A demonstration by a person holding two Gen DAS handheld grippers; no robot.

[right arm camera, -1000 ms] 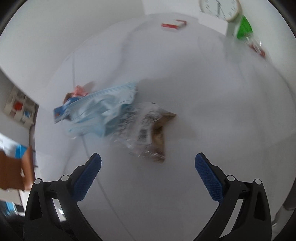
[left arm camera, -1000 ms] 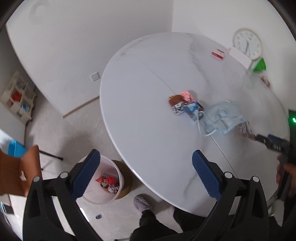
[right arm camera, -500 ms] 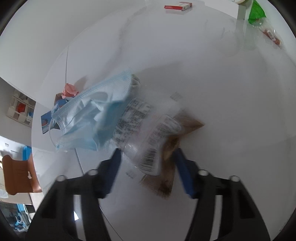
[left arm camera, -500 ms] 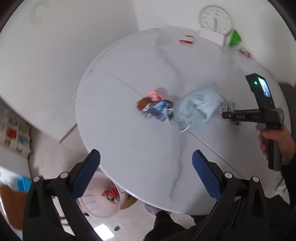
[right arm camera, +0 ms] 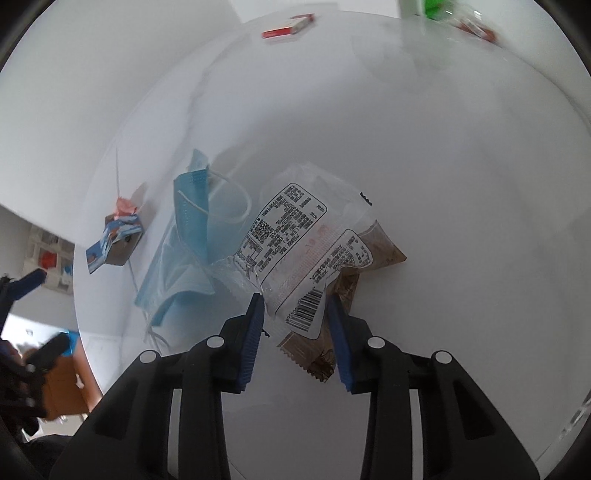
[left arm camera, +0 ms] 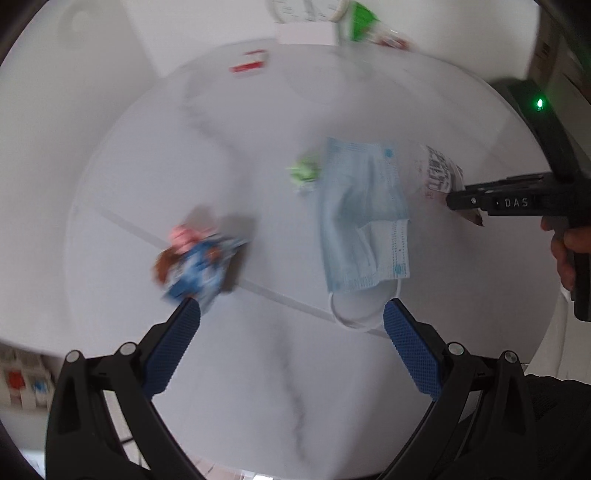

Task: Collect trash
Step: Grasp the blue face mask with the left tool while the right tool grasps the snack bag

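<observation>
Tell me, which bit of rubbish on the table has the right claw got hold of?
The clear wrapper with the barcode. The right claw is closed on its near end, while the blue mask and the small wrappers lie untouched to its left.

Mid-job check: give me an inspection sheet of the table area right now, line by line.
Surface: white marbled round table.
Job's things: clear printed wrapper over brown packet; blue face mask; blue-pink wrapper pile; green scrap.
Clutter: red-white box at far edge.
Grippers: right tool closed on wrapper; left tool open, empty.
Cables: nothing seen.
Surroundings: white walls, shelf unit.
</observation>
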